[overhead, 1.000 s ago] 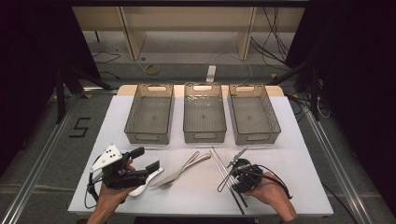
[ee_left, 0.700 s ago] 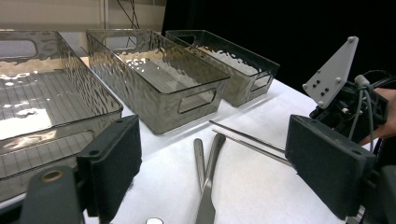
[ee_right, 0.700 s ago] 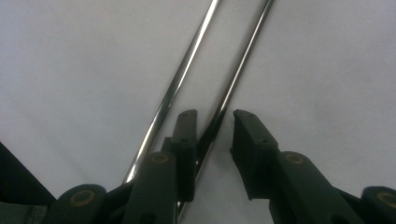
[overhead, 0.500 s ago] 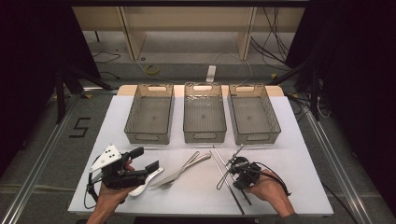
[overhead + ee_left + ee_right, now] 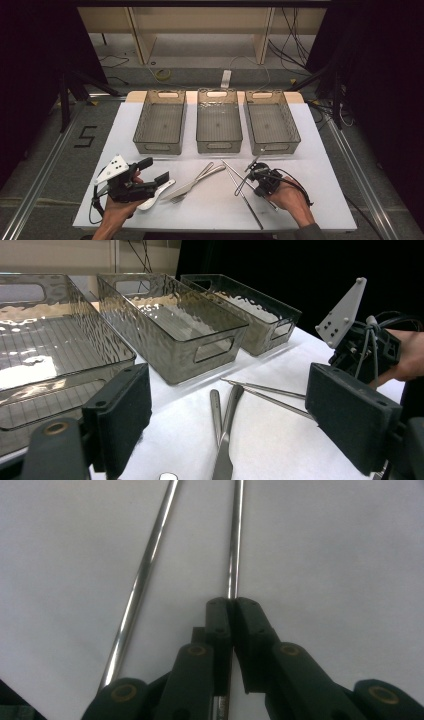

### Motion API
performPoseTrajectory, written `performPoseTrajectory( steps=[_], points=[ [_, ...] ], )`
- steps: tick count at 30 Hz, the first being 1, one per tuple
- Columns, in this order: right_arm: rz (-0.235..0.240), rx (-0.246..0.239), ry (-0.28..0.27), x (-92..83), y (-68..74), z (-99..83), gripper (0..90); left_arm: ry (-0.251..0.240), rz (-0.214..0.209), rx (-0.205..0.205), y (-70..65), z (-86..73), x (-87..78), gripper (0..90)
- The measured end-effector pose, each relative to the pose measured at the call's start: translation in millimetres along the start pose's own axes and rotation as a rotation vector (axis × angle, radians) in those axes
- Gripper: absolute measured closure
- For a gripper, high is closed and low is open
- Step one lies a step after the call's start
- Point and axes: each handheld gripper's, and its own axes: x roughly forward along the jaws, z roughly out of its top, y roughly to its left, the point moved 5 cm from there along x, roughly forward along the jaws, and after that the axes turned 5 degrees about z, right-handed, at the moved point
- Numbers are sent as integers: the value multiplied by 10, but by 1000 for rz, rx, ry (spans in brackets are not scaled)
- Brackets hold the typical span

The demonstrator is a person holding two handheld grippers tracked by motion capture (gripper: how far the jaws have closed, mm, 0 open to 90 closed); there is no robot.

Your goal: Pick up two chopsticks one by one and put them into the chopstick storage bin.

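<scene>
Three clear plastic bins (image 5: pixel 160 127) (image 5: pixel 219 125) (image 5: pixel 272 125) stand side by side across the white table (image 5: pixel 325 165). Nearer, a knife (image 5: pixel 192 184), fork (image 5: pixel 190 186) and white spoon (image 5: pixel 156 199) lie together.

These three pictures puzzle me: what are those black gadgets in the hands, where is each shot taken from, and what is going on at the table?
No robot here: a person holds a hand-held two-jaw gripper in each hand. The high view looks down on a white table from above the person's side. Each of the other two pictures comes from a small camera riding on one gripper, looking along its black jaws.

At the far side stand three clear grey bins in a row. Nearer lie a knife, a fork, a white spoon and two thin metal chopsticks.

The left gripper hangs open above the cutlery, holding nothing. The right gripper has just been closing, and its jaws are now pinched on one chopstick; the other chopstick lies free beside it on the table.
</scene>
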Motion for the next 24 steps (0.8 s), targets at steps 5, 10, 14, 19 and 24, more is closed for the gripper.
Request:
performPoseTrajectory(
  steps=[5, 10, 14, 19, 24],
  points=[
    [-6, -23, -3, -4, -21, 0, 858, -7, 4, -7, 10, 6, -8, 181],
    [-4, -26, -26, -45, -61, -20, 859, -10, 6, -8, 15, 10, -13, 180],
    [-2, -35, -26, -79, -89, -52, 860, -11, 5, -10, 13, 9, -14, 181],
    [-6, -40, -61, -152, -121, -61, 861, -7, 0, -10, 5, 5, -11, 181],
    [-3, -33, -111, -309, -148, -82, 861, 5, -26, -11, -20, 3, 8, 181]
  ],
)
